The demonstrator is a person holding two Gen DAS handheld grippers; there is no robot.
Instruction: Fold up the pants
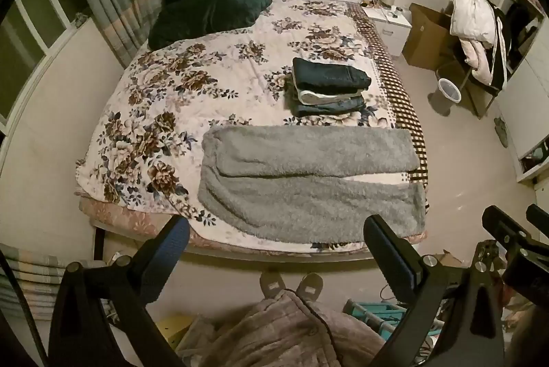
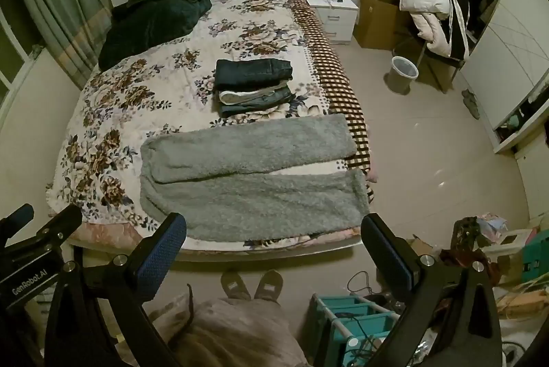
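Observation:
Grey fluffy pants [image 1: 308,181] lie flat along the near edge of the bed, waist at the left and both legs running right, with a narrow gap between the legs; they also show in the right wrist view [image 2: 250,181]. My left gripper [image 1: 276,229] is open and empty, held above the floor just short of the bed's near edge. My right gripper [image 2: 274,226] is open and empty too, at about the same height. The right gripper also shows at the far right of the left wrist view [image 1: 514,229].
A stack of folded dark pants [image 1: 329,87] sits mid-bed on the floral bedspread [image 1: 154,113]. Dark green pillows [image 1: 212,0] lie at the headboard. My slippered feet [image 1: 291,284] stand at the bed's foot. A teal rack [image 2: 346,319], nightstand [image 2: 334,13], bin [image 2: 403,73] and clothes-laden chair [image 2: 432,10] stand to the right.

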